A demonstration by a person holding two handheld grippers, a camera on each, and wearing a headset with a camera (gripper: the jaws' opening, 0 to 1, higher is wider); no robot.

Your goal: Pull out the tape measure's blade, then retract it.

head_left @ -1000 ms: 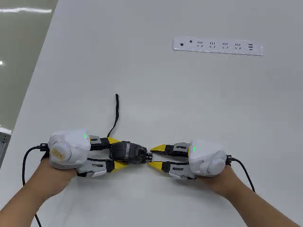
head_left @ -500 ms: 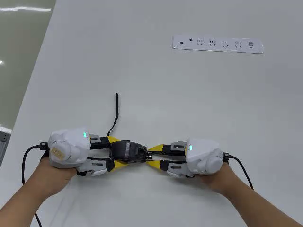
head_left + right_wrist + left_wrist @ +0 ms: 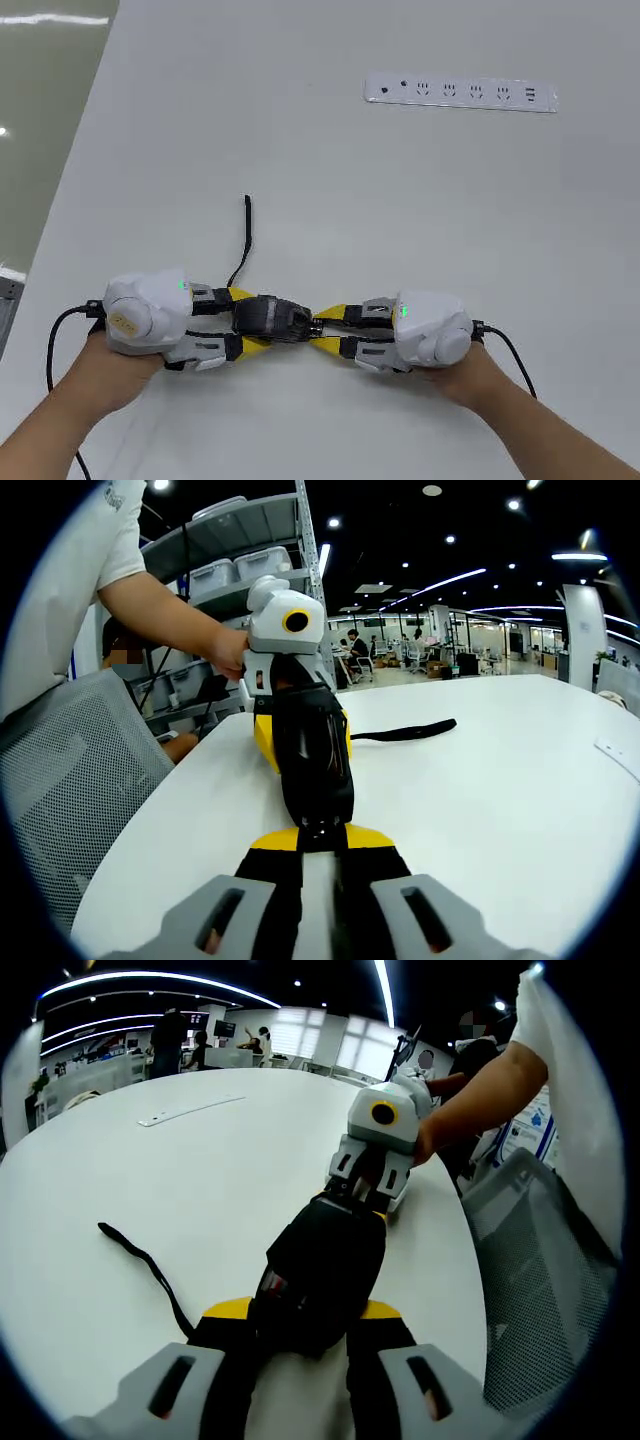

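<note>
Clamps the tape measure (image 3: 272,318) in the left hand-held gripper (image 3: 248,321); pinches its blade tip (image 3: 316,325) in the right hand-held gripper (image 3: 326,329), over the near tabletop (image 3: 400,220).

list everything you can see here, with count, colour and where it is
tape measure: 1, black, low on the table between the two claws
wrist strap: 1, black, lying on the table, running away from the tape measure
power strip: 1, white, far side of the table
table: 1, white, under everything
mesh chair: 1, grey, beside the table edge
cables: 2, black, one trailing behind each claw
left claw: 1, white with yellow tips, shut on the tape measure's body
right claw: 1, white with yellow tips, jaws either side of the tape measure's tip, grip unclear
hands: 2, left hand and right hand, holding the claws
</note>
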